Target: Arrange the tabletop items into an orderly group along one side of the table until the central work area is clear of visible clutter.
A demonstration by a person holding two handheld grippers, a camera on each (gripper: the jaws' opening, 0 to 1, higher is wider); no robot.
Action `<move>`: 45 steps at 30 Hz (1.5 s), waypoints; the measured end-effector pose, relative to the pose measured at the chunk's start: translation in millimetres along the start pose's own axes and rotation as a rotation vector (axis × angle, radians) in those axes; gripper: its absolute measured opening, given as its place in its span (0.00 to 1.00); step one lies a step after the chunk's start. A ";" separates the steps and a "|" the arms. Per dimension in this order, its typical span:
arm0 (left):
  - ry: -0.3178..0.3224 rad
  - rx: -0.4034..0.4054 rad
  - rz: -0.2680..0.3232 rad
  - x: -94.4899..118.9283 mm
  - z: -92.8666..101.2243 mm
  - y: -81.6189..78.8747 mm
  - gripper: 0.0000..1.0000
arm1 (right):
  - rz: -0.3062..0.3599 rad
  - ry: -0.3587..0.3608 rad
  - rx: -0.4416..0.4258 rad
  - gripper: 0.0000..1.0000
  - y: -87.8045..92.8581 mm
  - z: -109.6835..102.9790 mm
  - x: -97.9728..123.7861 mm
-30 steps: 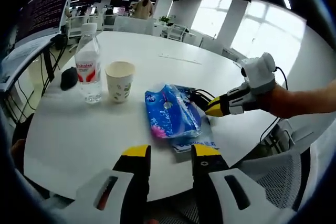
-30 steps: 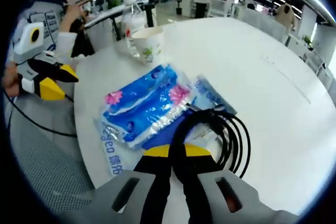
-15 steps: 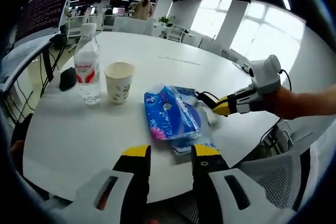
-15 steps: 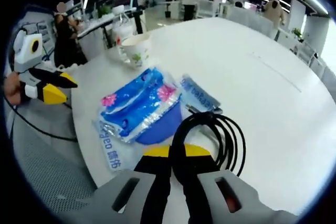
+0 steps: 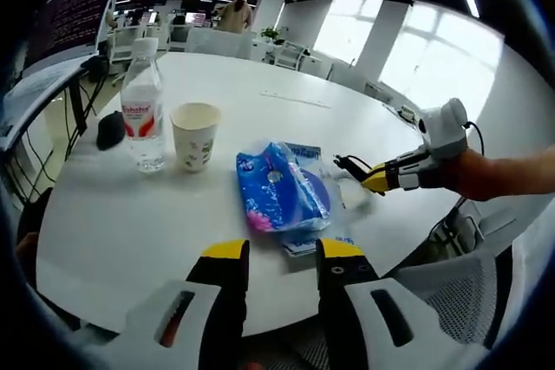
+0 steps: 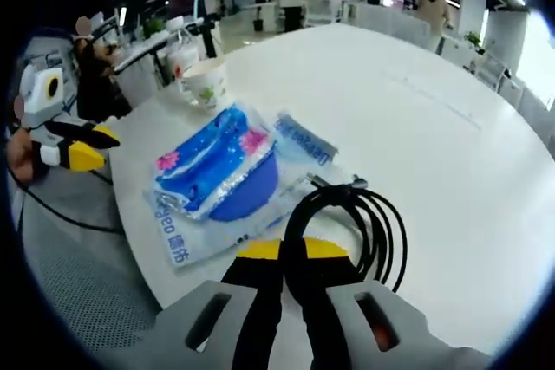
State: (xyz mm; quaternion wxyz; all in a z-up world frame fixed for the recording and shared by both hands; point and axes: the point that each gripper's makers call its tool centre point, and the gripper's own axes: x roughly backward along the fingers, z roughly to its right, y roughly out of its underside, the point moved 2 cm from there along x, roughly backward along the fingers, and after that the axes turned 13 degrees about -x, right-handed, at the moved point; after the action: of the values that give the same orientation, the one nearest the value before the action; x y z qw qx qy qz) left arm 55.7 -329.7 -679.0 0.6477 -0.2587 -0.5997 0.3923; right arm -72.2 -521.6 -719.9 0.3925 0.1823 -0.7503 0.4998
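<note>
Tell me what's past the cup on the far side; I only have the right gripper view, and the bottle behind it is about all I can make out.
Observer: In the left gripper view, a dark computer mouse lies beyond the water bottle, near the table's edge.
Operator: Is the paper cup touching that bottle?
Observer: No, the paper cup stands beside it with a gap of bare table between them.
Operator: And my coiled black cable, is it off the table?
Observer: It appears lifted; the right gripper holds the coiled black cable just past the blue packet, with a shadow on the tabletop beneath.
</note>
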 end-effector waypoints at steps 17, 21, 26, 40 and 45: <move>0.008 0.000 0.001 -1.2 1.7 0.1 0.29 | -0.046 0.008 -0.042 0.04 25.8 5.9 -5.5; 0.009 0.000 0.000 -1.3 2.1 0.4 0.29 | -0.050 0.005 -0.044 0.04 28.0 4.1 -5.9; 0.014 0.002 -0.004 -1.5 3.6 1.0 0.29 | -0.062 0.002 -0.043 0.04 30.3 2.0 -7.6; 0.007 0.051 -0.021 -1.9 1.2 7.4 0.29 | -0.079 -0.042 0.020 0.08 22.6 -3.8 -4.8; -0.002 0.078 -0.031 -3.0 -1.3 10.2 0.29 | -0.059 -0.042 0.042 0.07 5.9 -1.3 -0.1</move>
State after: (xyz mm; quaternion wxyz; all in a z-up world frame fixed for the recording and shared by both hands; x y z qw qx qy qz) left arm 55.1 -326.3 -689.1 0.6626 -0.2235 -0.5886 0.4057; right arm -75.5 -518.0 -723.3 0.3873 0.2231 -0.7419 0.4997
